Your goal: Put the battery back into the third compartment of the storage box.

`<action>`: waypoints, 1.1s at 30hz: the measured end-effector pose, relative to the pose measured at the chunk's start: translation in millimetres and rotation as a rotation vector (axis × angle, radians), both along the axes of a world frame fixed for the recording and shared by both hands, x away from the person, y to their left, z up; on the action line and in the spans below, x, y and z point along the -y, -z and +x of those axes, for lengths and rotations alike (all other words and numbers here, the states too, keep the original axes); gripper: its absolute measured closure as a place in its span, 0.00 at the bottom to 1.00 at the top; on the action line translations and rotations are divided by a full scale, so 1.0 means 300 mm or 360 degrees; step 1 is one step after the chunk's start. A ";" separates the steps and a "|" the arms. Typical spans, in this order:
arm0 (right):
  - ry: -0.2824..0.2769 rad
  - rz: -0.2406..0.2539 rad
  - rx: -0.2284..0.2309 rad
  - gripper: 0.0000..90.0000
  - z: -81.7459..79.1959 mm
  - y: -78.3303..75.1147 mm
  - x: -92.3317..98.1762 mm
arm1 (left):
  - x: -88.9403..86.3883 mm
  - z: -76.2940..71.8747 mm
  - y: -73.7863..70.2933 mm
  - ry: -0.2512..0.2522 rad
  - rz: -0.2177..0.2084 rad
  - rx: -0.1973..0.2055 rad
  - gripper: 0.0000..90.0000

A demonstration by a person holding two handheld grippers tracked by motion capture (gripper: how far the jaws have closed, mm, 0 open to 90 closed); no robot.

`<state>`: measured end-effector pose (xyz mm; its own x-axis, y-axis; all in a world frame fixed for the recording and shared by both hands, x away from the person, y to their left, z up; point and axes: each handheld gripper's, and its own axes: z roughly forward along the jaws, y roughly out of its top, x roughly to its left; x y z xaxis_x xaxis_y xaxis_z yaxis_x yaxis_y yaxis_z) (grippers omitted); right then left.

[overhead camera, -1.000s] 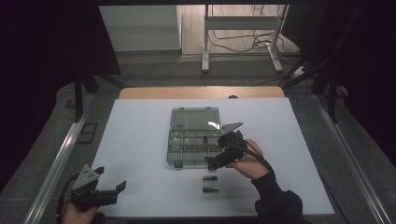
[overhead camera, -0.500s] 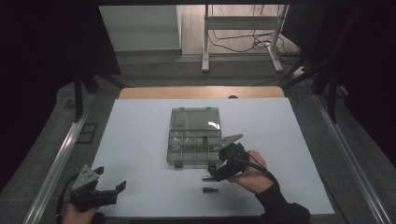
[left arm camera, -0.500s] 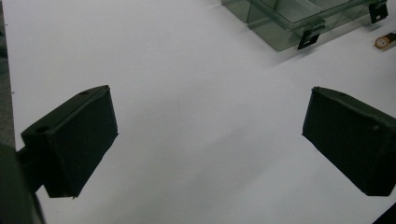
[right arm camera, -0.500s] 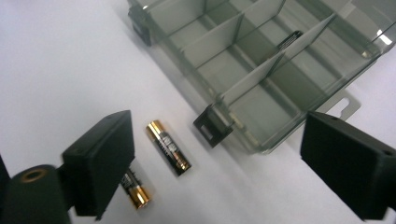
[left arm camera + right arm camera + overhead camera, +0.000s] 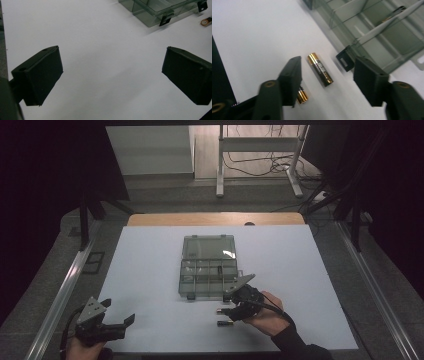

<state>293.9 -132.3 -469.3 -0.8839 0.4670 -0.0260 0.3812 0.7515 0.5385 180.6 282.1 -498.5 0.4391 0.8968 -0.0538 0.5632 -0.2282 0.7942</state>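
A clear compartment box [image 5: 207, 267] lies open in the middle of the white table. Two gold-and-black batteries [image 5: 222, 310] [image 5: 223, 323] lie on the table just in front of it. My right gripper [image 5: 228, 314] reaches over them from the right. In the right gripper view one battery [image 5: 320, 69] lies on the table between the jaws, which have just been closing, and the pads stand clear of it on both sides. The other battery [image 5: 302, 96] peeks out from behind the left jaw. My left gripper [image 5: 117, 322] rests open at the near left corner, with bare table between its jaws [image 5: 111, 75].
The box's front latches [image 5: 344, 60] hang close to the right gripper's far jaw. A small dark item [image 5: 395, 11] lies in one box compartment. Metal rails [image 5: 65, 285] run along both table sides, and a wooden edge [image 5: 215, 218] bounds the back.
My right gripper has moved from the box's front edge toward the near side, down to the batteries, and its jaws have narrowed around one. The left gripper has stayed put.
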 end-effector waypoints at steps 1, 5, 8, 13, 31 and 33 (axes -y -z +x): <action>-0.0011 -0.0005 -0.0011 0.49 0.000 0.006 -0.003 | 0.000 0.000 0.000 0.0001 0.0002 0.0000 0.04; -0.0059 -0.0036 -0.0044 0.58 0.002 0.030 -0.017 | 0.002 0.000 0.000 0.0002 0.0005 0.0001 0.04; -0.0090 -0.0056 -0.0048 0.63 0.004 0.045 -0.025 | 0.002 0.001 0.001 0.0004 0.0011 -0.0001 0.04; -0.0125 -0.0082 -0.0060 0.67 0.017 0.069 -0.042 | 0.000 0.003 0.002 0.0004 0.0008 -0.0003 0.04; -0.0208 -0.0224 -0.0076 0.85 0.031 0.119 -0.077 | 0.001 -0.001 0.002 0.0005 0.0015 -0.0002 0.04; -0.0207 -0.0201 -0.0068 0.85 0.030 0.111 -0.075 | 0.000 -0.002 0.002 0.0004 0.0015 -0.0001 0.04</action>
<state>302.8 -109.9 -502.8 -0.9381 0.3442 -0.0387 0.2969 0.8566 0.4220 179.9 281.9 -499.0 0.4413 0.8962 -0.0456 0.5633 -0.2371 0.7915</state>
